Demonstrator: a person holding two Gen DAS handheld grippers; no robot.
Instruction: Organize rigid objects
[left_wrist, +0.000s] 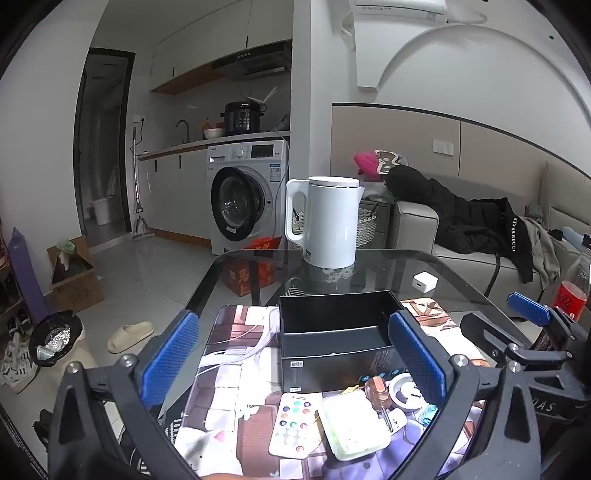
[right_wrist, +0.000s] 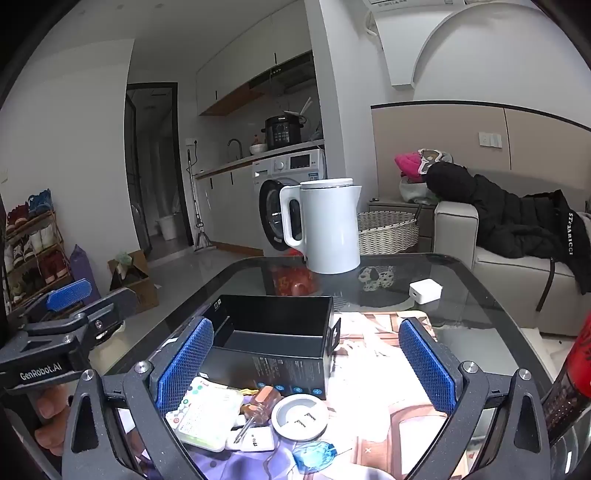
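Both the left gripper (left_wrist: 293, 354) and the right gripper (right_wrist: 306, 363) hang with jaws wide apart, holding nothing. The small things lie just before the empty black box (right_wrist: 273, 332); the screwdriver (right_wrist: 255, 408), pointing toward the camera, is nearer the right one.

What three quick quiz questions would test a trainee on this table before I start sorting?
1. True or false: the black box already holds items.
2. Which lies nearest the box's front wall: A) the white kettle, B) the orange-handled screwdriver, C) the white charger cube?
3. Fill in: both the left gripper and the right gripper are ____ and hold nothing.

Key
1. False: its visible interior looks empty.
2. B: the screwdriver sits in the pile in front of the box, beside the white ring and the remote.
3. Open.
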